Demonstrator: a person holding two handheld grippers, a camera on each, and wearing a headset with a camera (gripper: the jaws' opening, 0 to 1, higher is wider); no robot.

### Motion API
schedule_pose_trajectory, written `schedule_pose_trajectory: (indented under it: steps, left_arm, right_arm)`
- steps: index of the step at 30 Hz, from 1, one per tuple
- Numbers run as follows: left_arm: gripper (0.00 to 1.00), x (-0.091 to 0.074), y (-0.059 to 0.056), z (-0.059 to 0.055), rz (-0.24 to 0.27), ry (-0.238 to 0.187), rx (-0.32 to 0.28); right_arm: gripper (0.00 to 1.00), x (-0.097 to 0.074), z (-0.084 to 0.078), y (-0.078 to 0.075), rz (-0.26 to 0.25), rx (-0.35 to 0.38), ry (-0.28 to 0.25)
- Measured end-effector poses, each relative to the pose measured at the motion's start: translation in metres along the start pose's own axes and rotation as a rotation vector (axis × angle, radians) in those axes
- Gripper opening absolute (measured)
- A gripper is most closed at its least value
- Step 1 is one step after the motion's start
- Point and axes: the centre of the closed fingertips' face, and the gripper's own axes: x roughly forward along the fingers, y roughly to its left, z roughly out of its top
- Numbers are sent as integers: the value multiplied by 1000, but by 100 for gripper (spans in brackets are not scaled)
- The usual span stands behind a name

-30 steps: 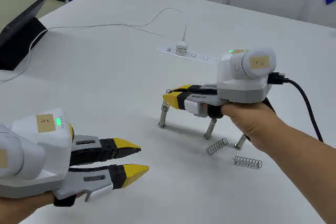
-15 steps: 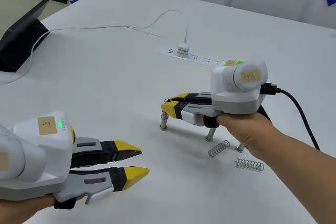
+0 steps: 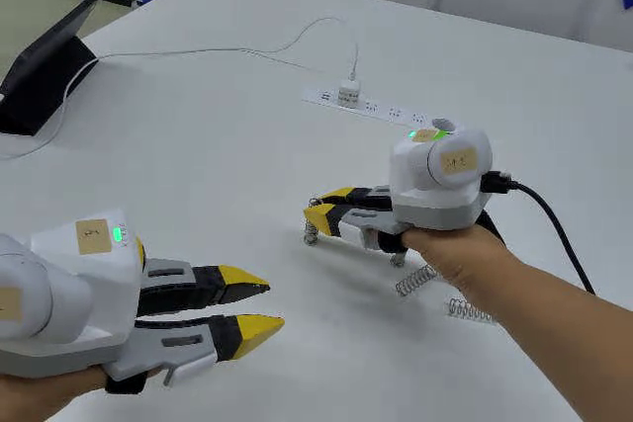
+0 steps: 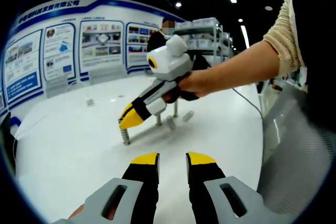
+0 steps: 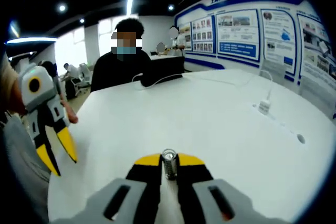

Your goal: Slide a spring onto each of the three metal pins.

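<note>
Head view has the white surface (image 3: pixel 198 165) running wide and bare from the near edge up to its far edge, where chairs stand. The right gripper (image 3: pixel 321 216) hangs low near the middle, its fingers drawn narrow around the top of the first pin (image 3: pixel 311 234). That pin stands upright with a spring (image 3: pixel 311 237) coiled round its lower part, down at the surface. From the right gripper view the metal pin top sits snug between the two yellow tips.

The left gripper (image 3: pixel 252 308) hovers at the near left, well apart from the pins. Its fingers are a little apart and hold nothing. Between the two grippers the surface is open.

In the left gripper view the second pin (image 4: pixel 158 120) and the third pin (image 4: pixel 175 109) stand upright behind the first, under the right hand. A loose spring (image 3: pixel 415 280) lies just beside that hand, and a second loose spring (image 3: pixel 467 310) lies near it, partly under the forearm.

Farther back a power strip (image 3: pixel 366 104) lies flat, with a white cable (image 3: pixel 198 49) trailing off towards the left edge. A dark screen (image 3: pixel 45 66) is propped there, close to the edge. A black cord (image 3: pixel 554 234) runs from the right gripper off to the right. A person in a dark top (image 5: pixel 126 61) sits at the far side of the surface.
</note>
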Motion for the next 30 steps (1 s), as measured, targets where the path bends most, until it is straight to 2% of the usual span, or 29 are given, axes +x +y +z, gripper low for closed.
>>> schedule_pose_trajectory:
  steps: [9,18,26,30]
  left_arm:
    - [21,0,1,0,4,1,-2]
    - [21,1,3,1,6,1,0]
    - [21,3,1,3,-1,1,6]
    - [21,4,0,4,-4,0,9]
  right_arm:
    - [12,4,-9,-1,-9,-20,27]
    - [13,4,-8,-3,-16,-19,23]
    - [17,-4,-7,-4,-23,-27,18]
    - [19,-13,-5,-5,-30,-29,7]
